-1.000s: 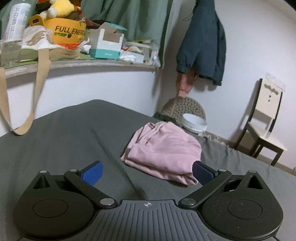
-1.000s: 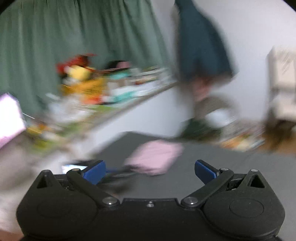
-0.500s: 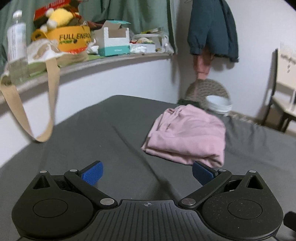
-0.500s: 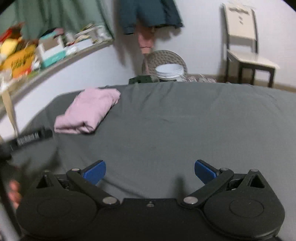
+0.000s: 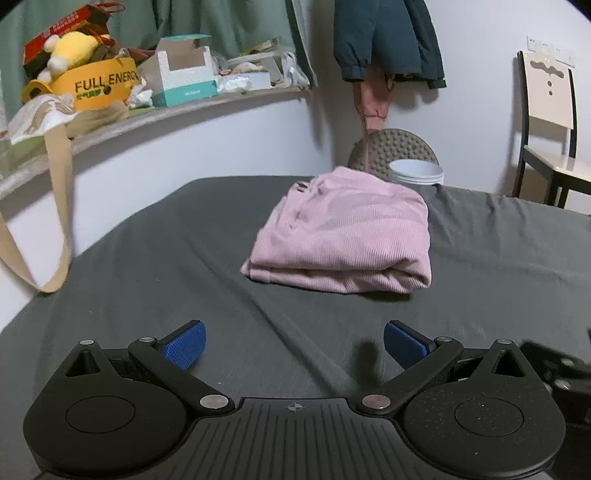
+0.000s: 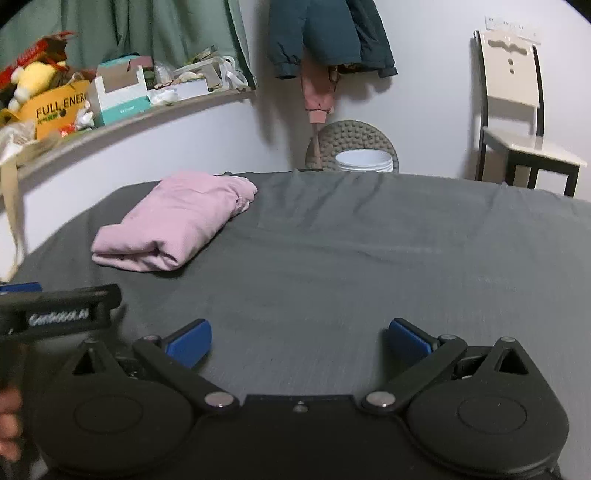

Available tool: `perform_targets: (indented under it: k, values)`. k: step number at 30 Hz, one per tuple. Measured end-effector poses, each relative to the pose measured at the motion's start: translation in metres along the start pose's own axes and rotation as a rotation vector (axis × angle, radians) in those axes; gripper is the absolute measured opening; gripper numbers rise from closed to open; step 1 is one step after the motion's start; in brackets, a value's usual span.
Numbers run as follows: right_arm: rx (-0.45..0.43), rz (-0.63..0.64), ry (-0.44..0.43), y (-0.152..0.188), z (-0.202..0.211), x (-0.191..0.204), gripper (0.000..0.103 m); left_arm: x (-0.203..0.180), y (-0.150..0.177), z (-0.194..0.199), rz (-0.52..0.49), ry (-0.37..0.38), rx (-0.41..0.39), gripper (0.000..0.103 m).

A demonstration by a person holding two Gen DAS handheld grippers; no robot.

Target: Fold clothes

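Observation:
A folded pink garment (image 5: pixel 343 240) lies on the dark grey bed sheet (image 5: pixel 184 258), toward the far left part of the bed (image 6: pixel 173 225). My left gripper (image 5: pixel 293 345) hovers over the sheet in front of it, open, nothing between its blue pads. My right gripper (image 6: pixel 299 341) is also open and empty, above the bare sheet (image 6: pixel 369 258) to the right of the garment. In the right wrist view the body of the left gripper (image 6: pixel 59 314) shows at the left edge, with part of a hand below it.
A cluttered shelf (image 5: pixel 155 110) with boxes and a yellow plush toy runs along the left wall; a beige bag strap (image 5: pixel 59 206) hangs from it. Jackets (image 6: pixel 325 33) hang on the far wall above a white bucket (image 6: pixel 364 160). A chair (image 6: pixel 517 122) stands at the right.
Both grippers have swung to face the folded garment squarely. The right view, blurred a second ago, has steadied over the bed. The garment has not moved.

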State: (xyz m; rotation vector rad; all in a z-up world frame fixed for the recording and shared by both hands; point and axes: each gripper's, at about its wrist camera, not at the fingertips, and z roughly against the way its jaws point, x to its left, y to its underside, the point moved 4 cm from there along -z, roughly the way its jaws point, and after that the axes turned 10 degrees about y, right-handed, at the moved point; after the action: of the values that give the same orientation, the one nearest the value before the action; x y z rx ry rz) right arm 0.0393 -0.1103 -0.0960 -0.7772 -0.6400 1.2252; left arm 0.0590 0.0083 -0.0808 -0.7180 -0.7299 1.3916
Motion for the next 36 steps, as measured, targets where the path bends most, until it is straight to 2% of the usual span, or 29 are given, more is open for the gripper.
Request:
perform_targets:
  k: [4, 10, 15, 36]
  values:
    - [0.005, 0.087, -0.012, -0.005, -0.012, 0.012, 0.103, 0.001, 0.003, -0.010, 0.027, 0.038, 0.033, 0.103]
    - [-0.006, 0.241, 0.019, -0.005, -0.018, 0.032, 0.103, 0.004, 0.011, -0.018, 0.050, 0.029, 0.024, 0.103]
    - [0.002, 0.208, -0.008, -0.005, -0.019, 0.026, 0.103, 0.000, 0.014, -0.017, 0.044, 0.018, 0.009, 0.103]
    - [-0.001, 0.206, -0.002, -0.004, -0.019, 0.027, 0.103, 0.009, 0.017, -0.016, 0.048, 0.016, 0.006, 0.103]
